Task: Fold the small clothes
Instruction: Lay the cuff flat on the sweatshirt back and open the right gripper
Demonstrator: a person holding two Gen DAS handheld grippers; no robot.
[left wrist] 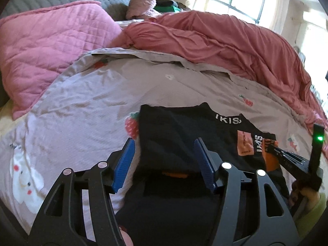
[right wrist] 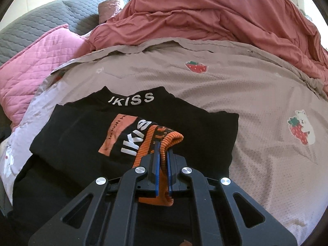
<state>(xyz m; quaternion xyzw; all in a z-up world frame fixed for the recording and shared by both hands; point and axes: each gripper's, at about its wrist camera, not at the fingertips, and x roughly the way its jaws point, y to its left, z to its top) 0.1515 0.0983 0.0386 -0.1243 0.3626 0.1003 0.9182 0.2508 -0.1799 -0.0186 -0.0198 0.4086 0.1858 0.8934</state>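
Note:
A black top (left wrist: 174, 127) (right wrist: 82, 131) with white "IKISS" lettering and an orange patch lies partly folded on the bed. My left gripper (left wrist: 164, 143) hovers over the top's left part. Its blue pads (left wrist: 125, 164) stand wide apart and press on nothing. My right gripper (right wrist: 162, 146) is shut on the top's orange-and-black ribbed cuff (right wrist: 162, 133), which is drawn over the printed front. The left wrist view shows the right gripper (left wrist: 270, 146) at the far right, over the orange cuff (left wrist: 272, 160).
A beige bed sheet (left wrist: 82, 102) (right wrist: 225, 92) printed with strawberries lies under the top. A pink quilted pillow (left wrist: 51, 41) (right wrist: 30, 67) sits at the left. A bunched salmon duvet (left wrist: 225, 41) (right wrist: 205, 10) runs along the back and right. A hand (left wrist: 307, 194) grips the right tool.

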